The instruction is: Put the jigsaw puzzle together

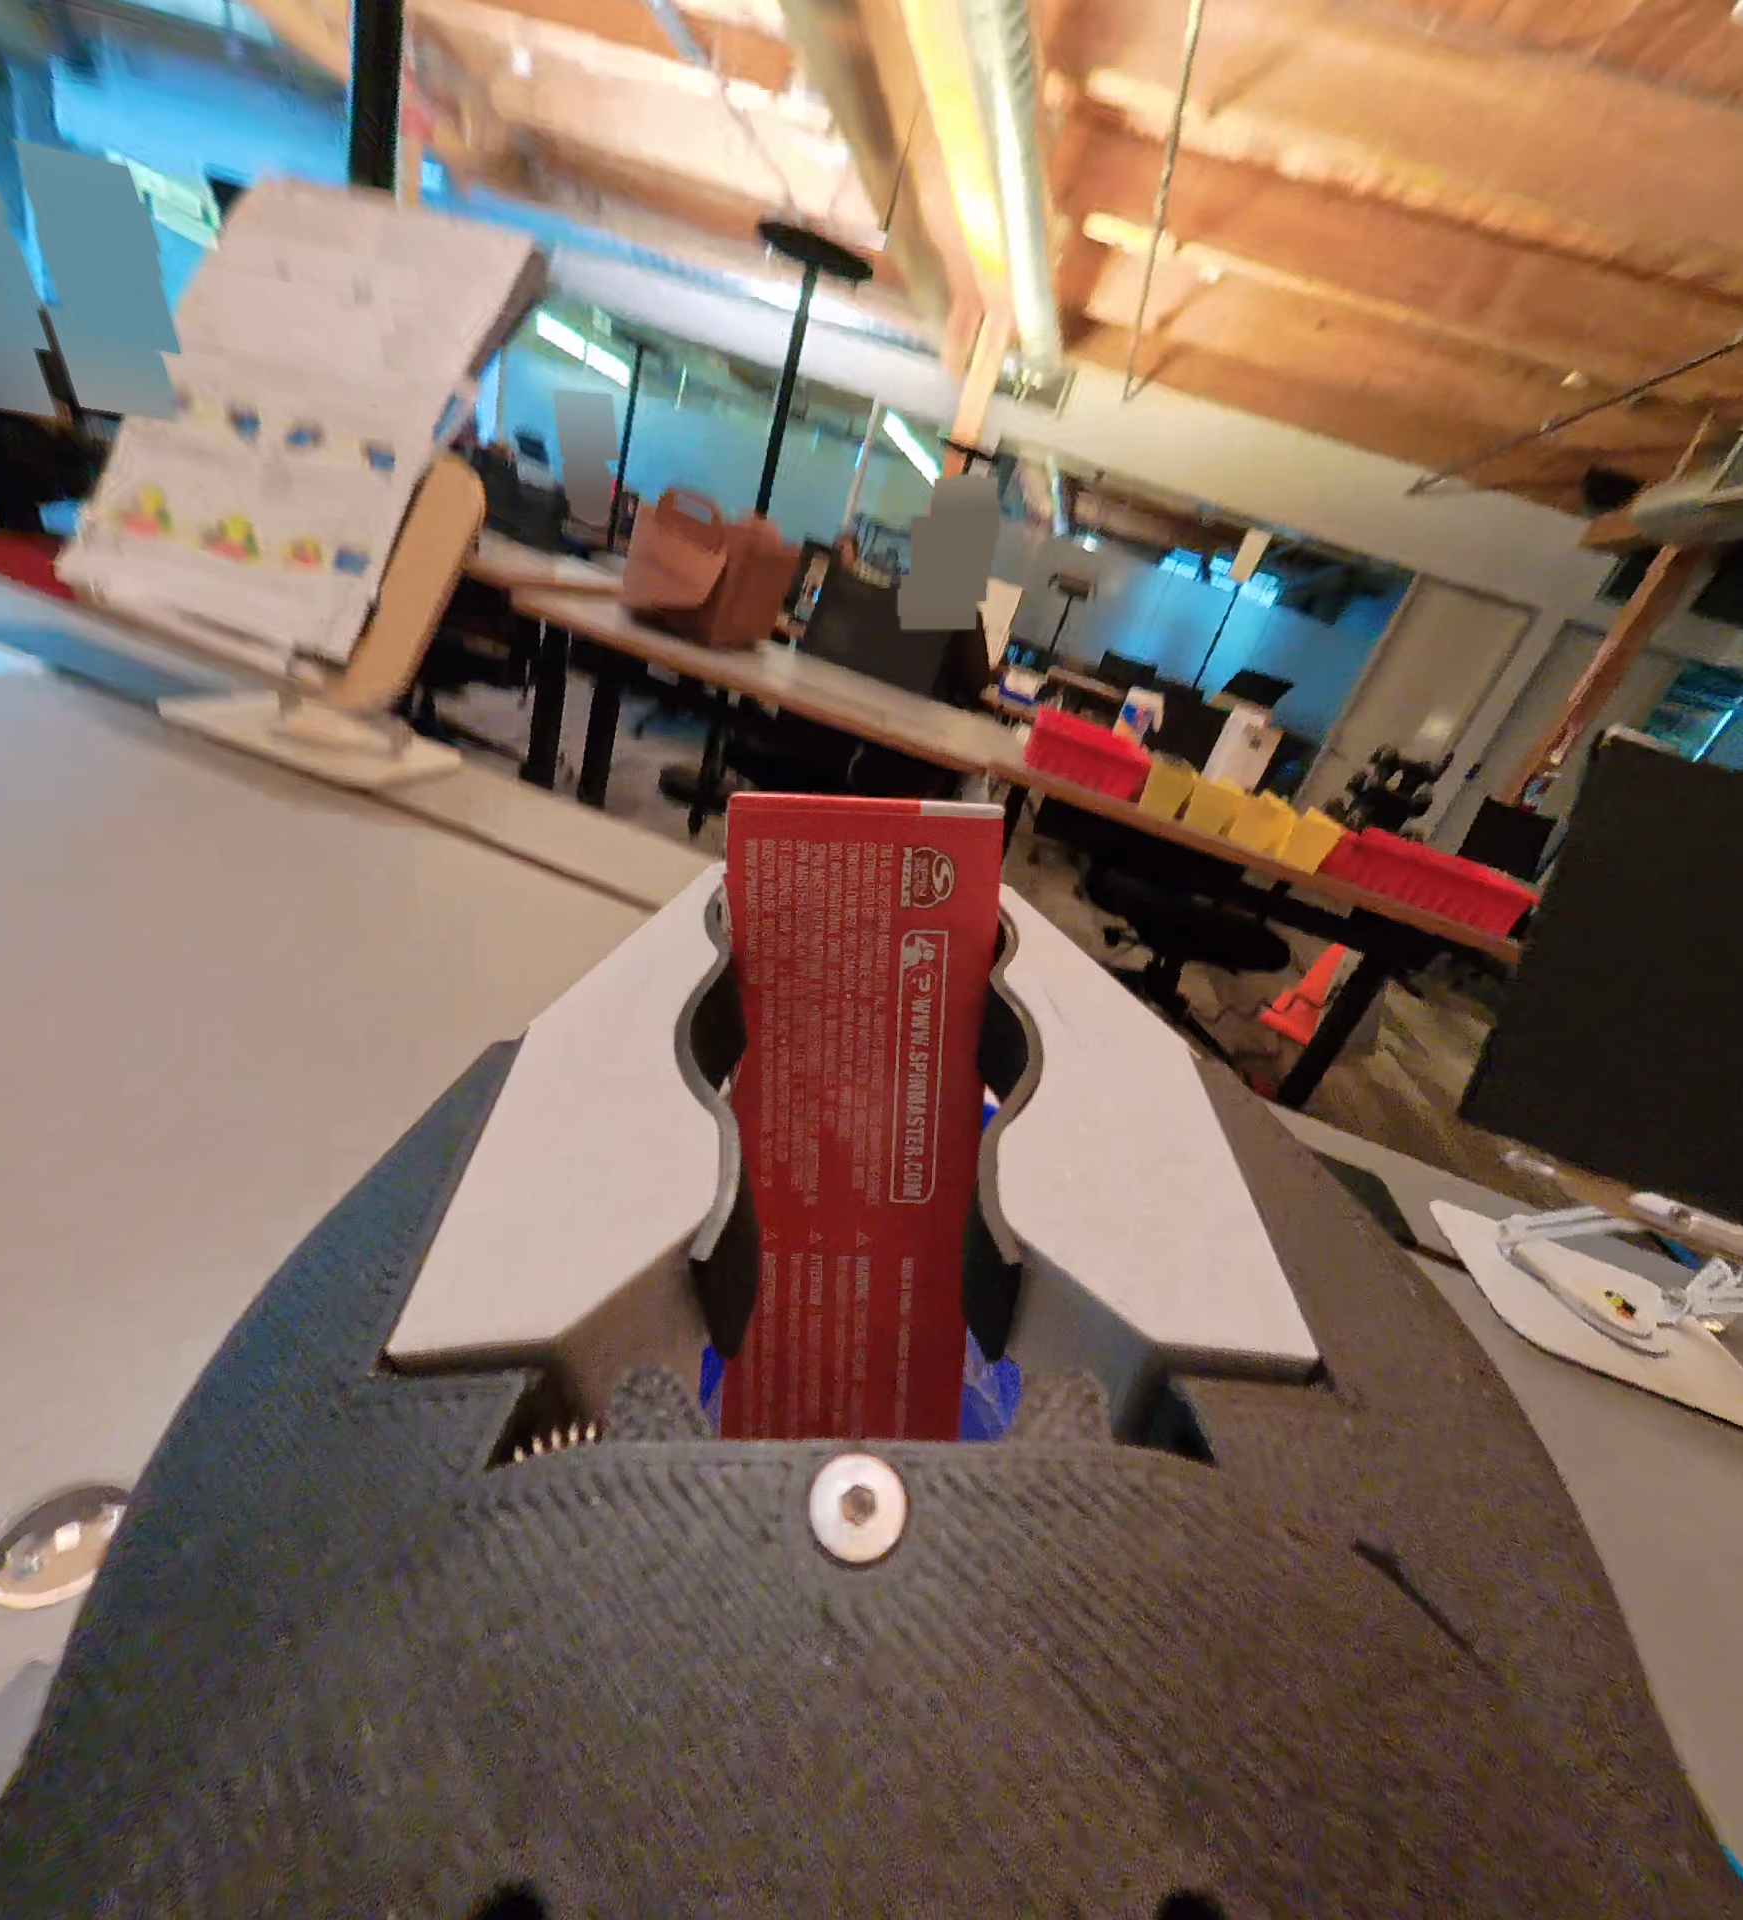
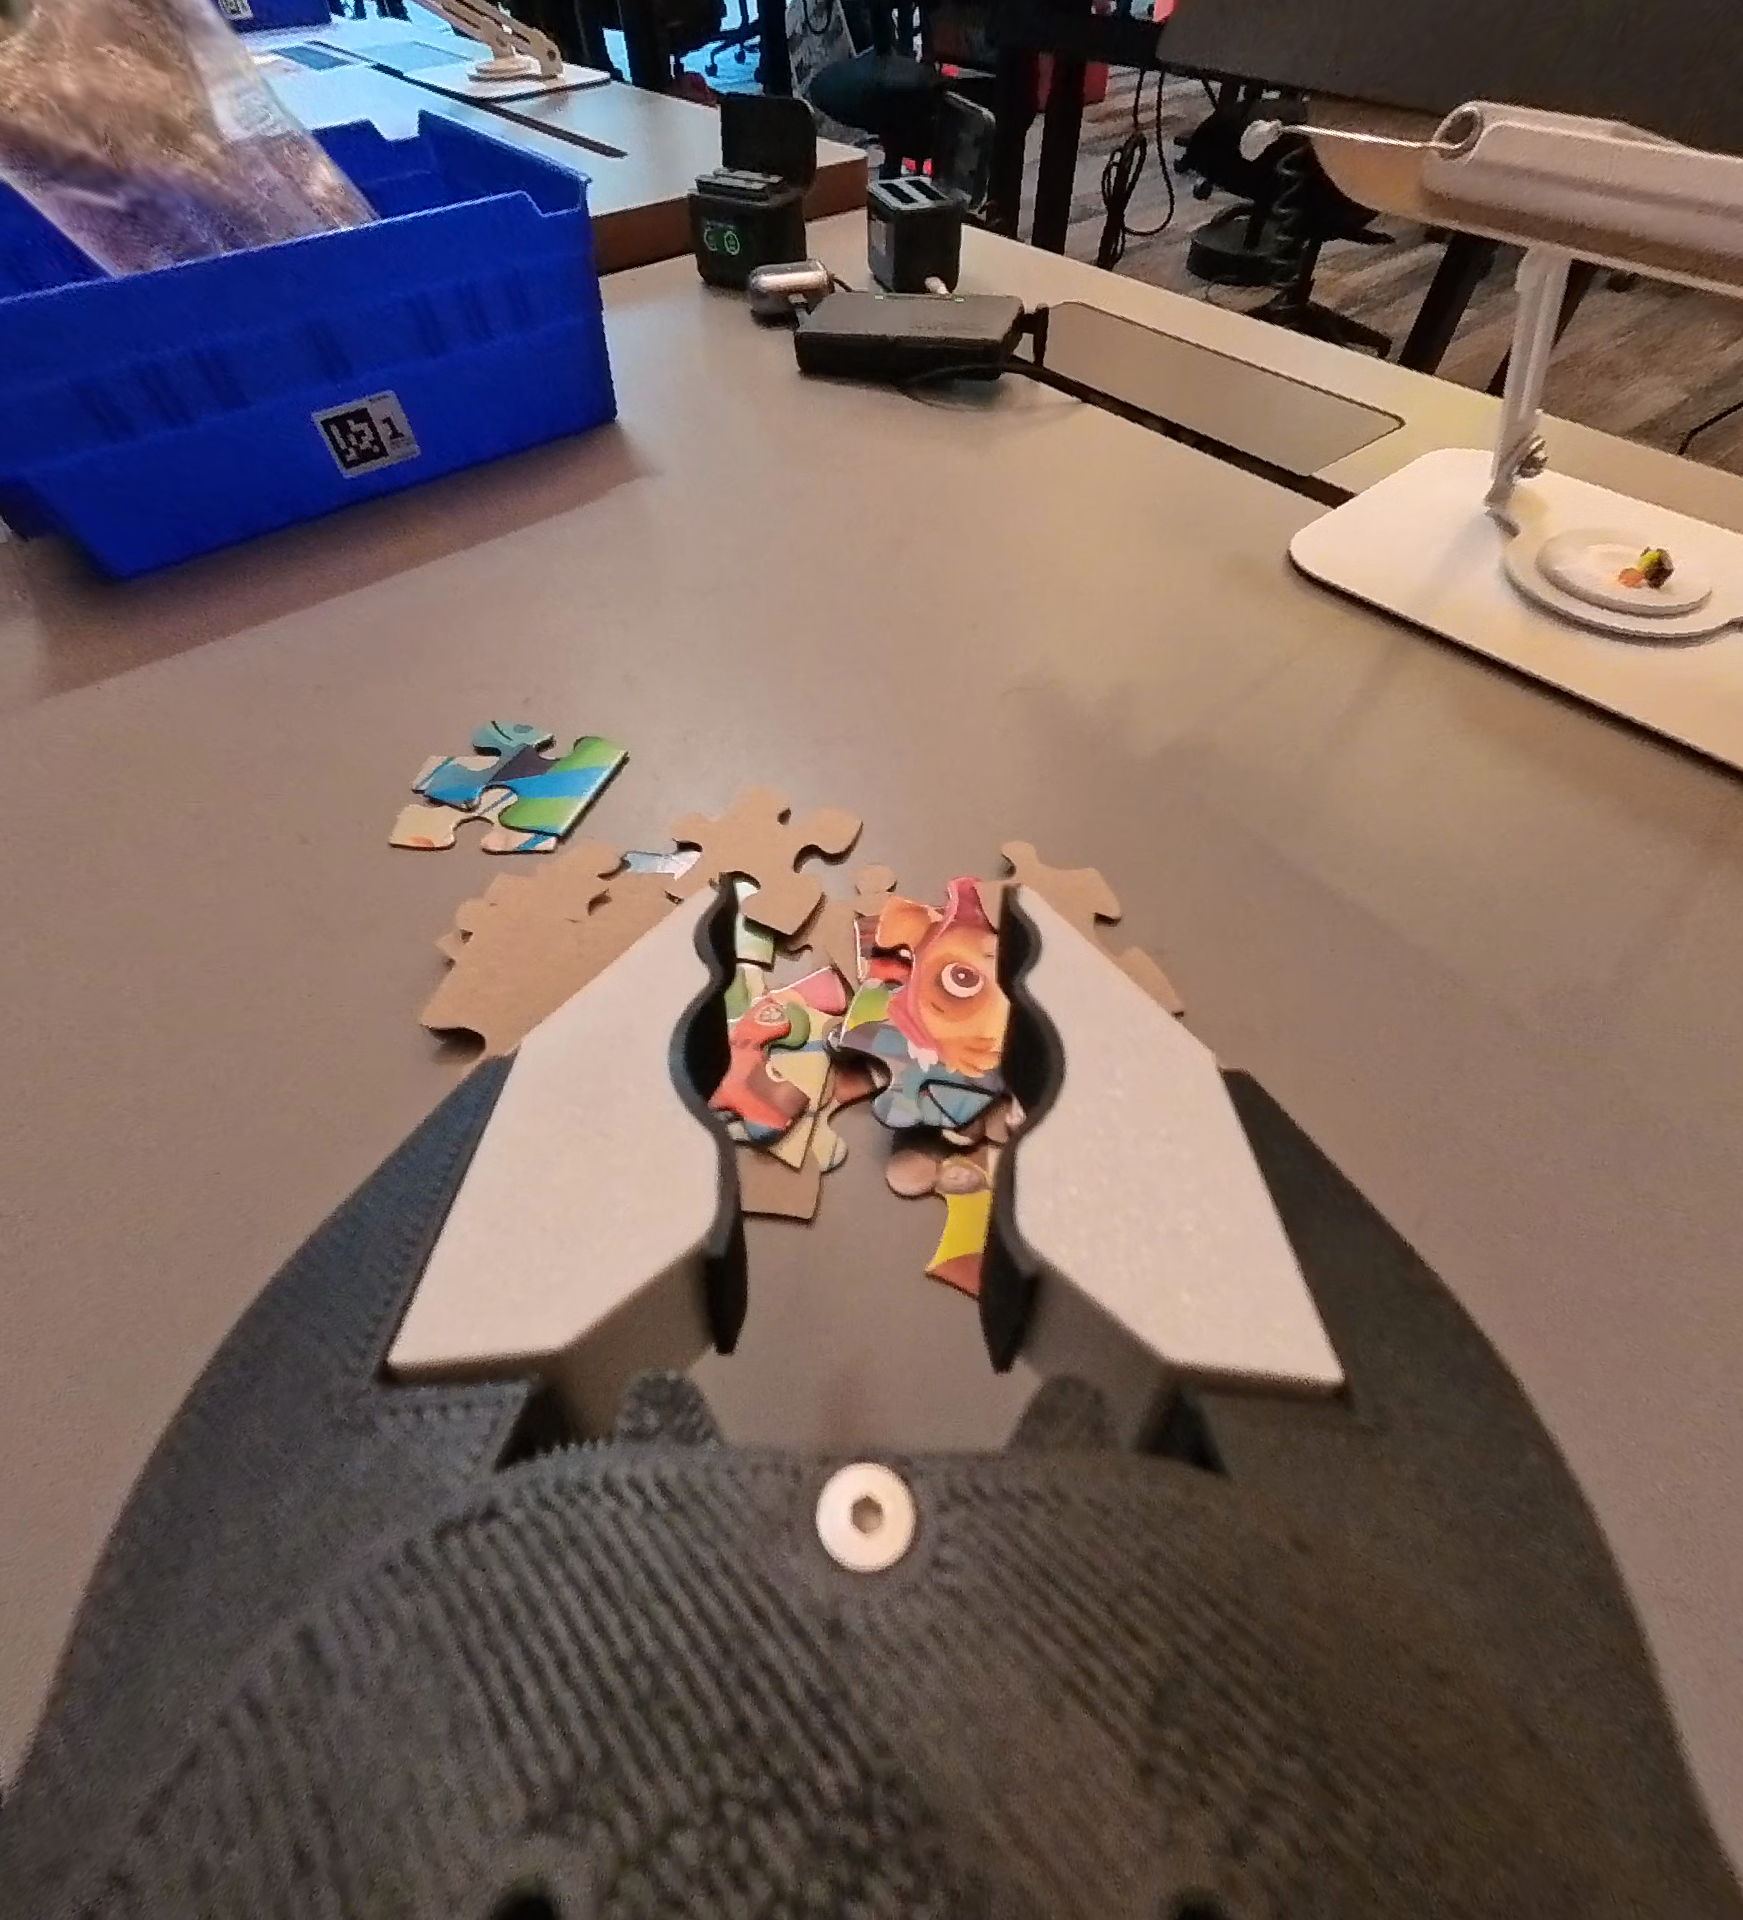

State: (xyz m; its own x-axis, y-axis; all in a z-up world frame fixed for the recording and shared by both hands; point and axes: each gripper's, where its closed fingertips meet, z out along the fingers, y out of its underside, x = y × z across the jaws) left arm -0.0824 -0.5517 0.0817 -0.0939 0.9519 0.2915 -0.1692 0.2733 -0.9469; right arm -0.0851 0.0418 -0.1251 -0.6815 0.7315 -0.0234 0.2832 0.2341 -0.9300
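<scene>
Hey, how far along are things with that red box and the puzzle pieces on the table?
Done: jigsaw pieces lie loose on the grey table, many cardboard side up. In hand: the left gripper has its jaws clamped on the red cardboard box; the right gripper hovers open over the pile. Left: only two pieces look joined.

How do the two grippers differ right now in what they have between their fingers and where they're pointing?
The left gripper is shut on a red box, both fingers against its sides; the right gripper stands open, gripping nothing. The left is raised, pointing across the room; the right points down at a heap of puzzle pieces on the grey table. Both share grey fingers on black bodies.
</scene>
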